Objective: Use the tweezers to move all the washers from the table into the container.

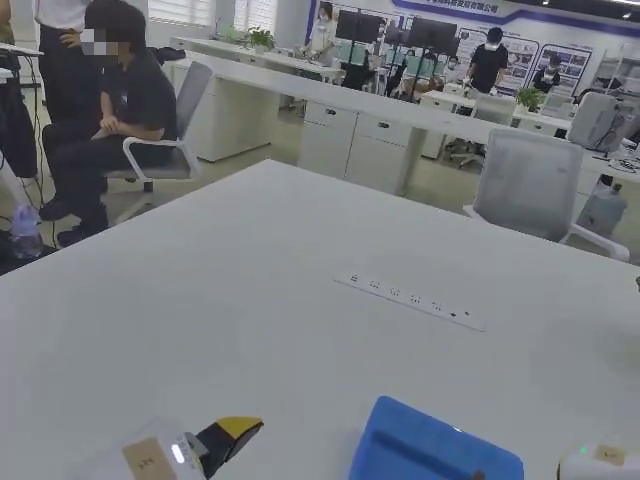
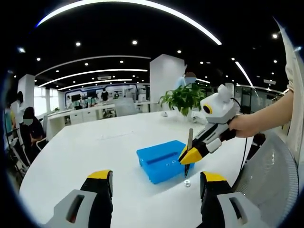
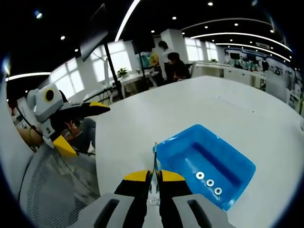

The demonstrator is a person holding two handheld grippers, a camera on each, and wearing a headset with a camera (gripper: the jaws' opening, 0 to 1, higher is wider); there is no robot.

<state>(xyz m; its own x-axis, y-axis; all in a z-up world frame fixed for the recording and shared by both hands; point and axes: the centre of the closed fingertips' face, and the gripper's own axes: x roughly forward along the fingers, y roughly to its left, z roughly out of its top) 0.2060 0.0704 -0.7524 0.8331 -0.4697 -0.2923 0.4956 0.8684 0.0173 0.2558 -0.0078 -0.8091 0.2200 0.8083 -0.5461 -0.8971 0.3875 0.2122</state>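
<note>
With the right gripper (image 3: 157,176), pinches the tweezers (image 3: 155,159) between yellow tips pressed together, the thin blades running out ahead along the jaws. From the left gripper view, points the tweezers' tips down toward the white table (image 2: 85,156), just above a single washer (image 2: 187,183); cannot tell whether touching it or hanging just clear. Lies flat on the table, this washer, just beside the near corner of the blue container (image 2: 164,161) and outside its wall. Inside the container, shows three more washers (image 3: 209,182) in a short row on the floor, close to the near wall in the right gripper view.

With the left gripper (image 2: 156,176), grips nothing: jaws spread wide, hovering above the table short of the container, with washer and tweezers ahead of the gap.

Farther out in the head view, shows a power strip (image 1: 410,298) set flat in the table beyond the container. At the table's far edge, in the left gripper view, stands a green plant (image 2: 183,97).
</note>
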